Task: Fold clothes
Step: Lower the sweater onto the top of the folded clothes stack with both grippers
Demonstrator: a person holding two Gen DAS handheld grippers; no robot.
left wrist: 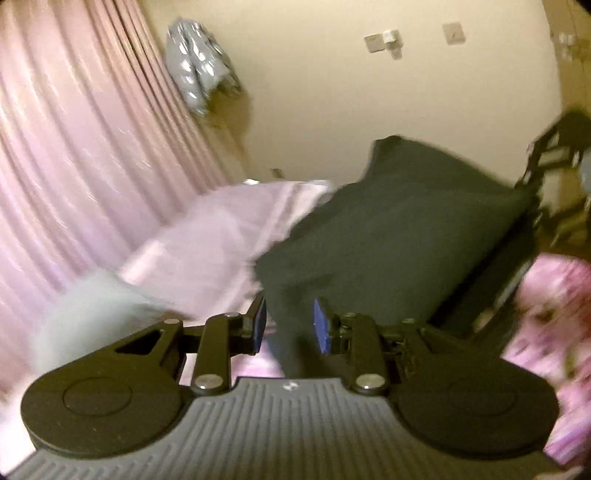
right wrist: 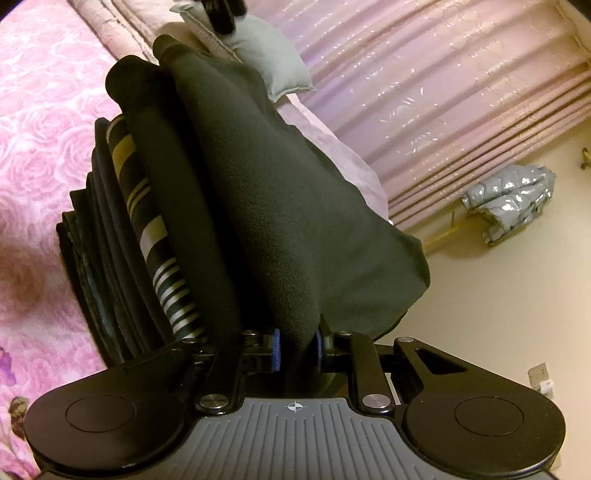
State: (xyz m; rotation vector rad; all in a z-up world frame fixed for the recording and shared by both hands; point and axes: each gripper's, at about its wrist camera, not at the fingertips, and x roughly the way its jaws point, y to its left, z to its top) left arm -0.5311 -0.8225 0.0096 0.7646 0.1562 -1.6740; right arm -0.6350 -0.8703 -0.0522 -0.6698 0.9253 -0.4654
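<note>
A dark fleece garment [right wrist: 295,206] is stretched between my two grippers. My right gripper [right wrist: 297,349] is shut on one edge of it, the blue pads pressing the cloth. In the blurred left wrist view, the same garment [left wrist: 399,229] runs down between the blue pads of my left gripper [left wrist: 288,325], which is shut on it. The right gripper [left wrist: 546,158] shows at the garment's far end, and the left gripper [right wrist: 221,14] at the top of the right wrist view. Beside and partly under the garment sits a stack of folded dark clothes [right wrist: 103,229] with a striped piece [right wrist: 155,229].
The stack rests on a pink rose-patterned bedspread [right wrist: 40,110]. A grey pillow [right wrist: 273,55] lies at the bed's far end. Pink curtains [right wrist: 443,92] hang beyond the bed. A silver puffy jacket [right wrist: 517,199] lies near the curtain's foot.
</note>
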